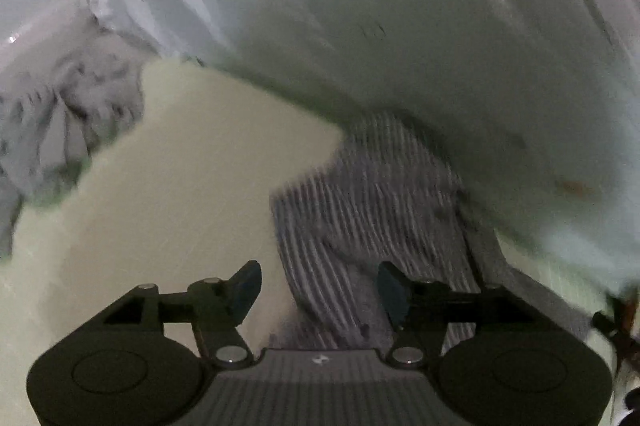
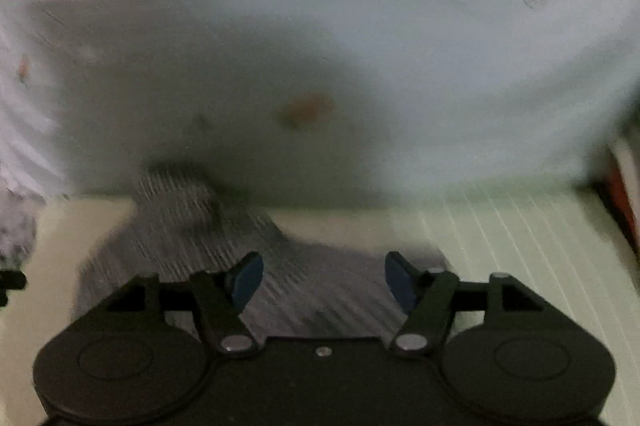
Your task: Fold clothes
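A grey-and-white striped garment (image 1: 368, 193) lies on a pale green surface (image 1: 180, 177); it also shows in the right wrist view (image 2: 192, 238). A large white cloth (image 1: 400, 25) with small printed marks fills the upper part of both views (image 2: 360, 45) and overlaps the striped garment's far end. My left gripper (image 1: 318, 292) is open and empty just above the striped garment. My right gripper (image 2: 324, 282) is open and empty over the same garment. Both views are blurred.
A crumpled grey patterned cloth (image 1: 60, 113) lies at the left. The pale green surface has thin white lines at the right (image 2: 520, 246). A red and dark object (image 2: 624, 197) sits at the right edge.
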Tool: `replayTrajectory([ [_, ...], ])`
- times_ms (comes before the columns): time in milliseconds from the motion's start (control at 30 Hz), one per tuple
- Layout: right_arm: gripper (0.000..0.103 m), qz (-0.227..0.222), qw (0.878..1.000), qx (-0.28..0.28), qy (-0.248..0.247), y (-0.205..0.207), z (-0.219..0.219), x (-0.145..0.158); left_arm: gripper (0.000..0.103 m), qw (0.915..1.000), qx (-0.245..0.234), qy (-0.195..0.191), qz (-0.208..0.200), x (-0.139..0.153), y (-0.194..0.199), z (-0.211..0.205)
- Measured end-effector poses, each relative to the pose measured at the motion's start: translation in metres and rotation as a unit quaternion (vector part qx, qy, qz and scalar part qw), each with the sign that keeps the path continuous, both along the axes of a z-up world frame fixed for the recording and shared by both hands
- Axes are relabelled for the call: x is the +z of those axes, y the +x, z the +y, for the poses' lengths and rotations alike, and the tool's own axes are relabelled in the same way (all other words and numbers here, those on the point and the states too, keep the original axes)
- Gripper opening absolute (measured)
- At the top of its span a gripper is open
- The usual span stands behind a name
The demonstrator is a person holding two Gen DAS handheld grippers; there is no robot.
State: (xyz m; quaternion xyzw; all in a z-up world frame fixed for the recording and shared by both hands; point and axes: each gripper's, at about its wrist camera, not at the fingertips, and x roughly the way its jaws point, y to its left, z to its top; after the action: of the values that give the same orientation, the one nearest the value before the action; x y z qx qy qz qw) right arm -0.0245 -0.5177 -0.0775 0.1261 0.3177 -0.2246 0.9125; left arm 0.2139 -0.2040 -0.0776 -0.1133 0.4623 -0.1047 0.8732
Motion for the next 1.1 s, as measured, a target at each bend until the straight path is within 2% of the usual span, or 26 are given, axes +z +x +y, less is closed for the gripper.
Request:
replayTrajectory([
  [133, 0.073, 0.026, 0.998, -0.039, 0.048, -0.046, -0.006, -0.027, 0.07, 0.9986, -0.038, -0.005, 0.037, -0.016, -0.02, -0.027],
  [233, 0.075, 0.041, 0.998, -0.034, 0.043, -0.06, 0.002, -0.037, 0.07, 0.9957, -0.078, 0.011, 0.048, -0.024, -0.039, -0.055],
  [300, 0.079, 0.043, 0.998, -0.024, 0.041, -0.058, 0.006, -0.039, 0.07, 0.9938, -0.097, 0.021, 0.052, -0.027, -0.048, -0.071],
  [467, 0.079, 0.053, 0.998, 0.025, 0.034, -0.041, 0.019, -0.047, 0.07, 0.9887, -0.131, 0.038, 0.064, -0.038, -0.061, -0.098],
  [600, 0.079, 0.066, 0.997, 0.045, 0.0, -0.022, 0.027, -0.053, 0.068, 0.9854, -0.148, 0.053, 0.065, -0.044, -0.065, -0.108],
  [700, 0.079, 0.061, 0.998, 0.031, -0.009, -0.022, 0.021, -0.052, 0.067, 0.9827, -0.161, 0.065, 0.066, -0.047, -0.069, -0.115],
  [767, 0.079, 0.06, 0.998, 0.032, -0.008, -0.021, 0.018, -0.053, 0.06, 0.9807, -0.169, 0.072, 0.066, -0.05, -0.071, -0.119],
  [800, 0.075, 0.06, 0.998, 0.036, -0.006, -0.02, 0.017, -0.055, 0.052, 0.9797, -0.173, 0.076, 0.067, -0.051, -0.072, -0.121],
  [833, 0.072, 0.061, 0.997, 0.041, -0.004, -0.019, 0.016, -0.057, 0.037, 0.9787, -0.177, 0.08, 0.067, -0.052, -0.073, -0.123],
  [867, 0.064, 0.064, 0.997, 0.047, -0.003, -0.019, 0.015, -0.059, 0.027, 0.9776, -0.181, 0.084, 0.067, -0.053, -0.074, -0.126],
  [900, 0.057, 0.066, 0.996, 0.053, 0.0, -0.018, 0.015, -0.061, 0.009, 0.9764, -0.185, 0.088, 0.067, -0.055, -0.075, -0.128],
  [933, 0.035, 0.063, 0.996, 0.06, 0.008, -0.019, 0.013, -0.062, 0.005, 0.9776, -0.181, 0.086, 0.064, -0.052, -0.076, -0.124],
  [967, 0.008, 0.057, 0.996, 0.065, 0.02, -0.019, 0.011, -0.063, 0.003, 0.9797, -0.173, 0.082, 0.059, -0.048, -0.076, -0.118],
  [1000, 0.003, 0.054, 0.996, 0.062, 0.022, -0.021, 0.009, -0.061, 0.002, 0.9816, -0.166, 0.077, 0.054, -0.044, -0.076, -0.111],
  [1100, 0.002, 0.028, 0.999, 0.019, -0.006, -0.034, 0.0, -0.044, 0.001, 0.987, -0.142, 0.065, 0.04, -0.032, -0.077, -0.092],
])
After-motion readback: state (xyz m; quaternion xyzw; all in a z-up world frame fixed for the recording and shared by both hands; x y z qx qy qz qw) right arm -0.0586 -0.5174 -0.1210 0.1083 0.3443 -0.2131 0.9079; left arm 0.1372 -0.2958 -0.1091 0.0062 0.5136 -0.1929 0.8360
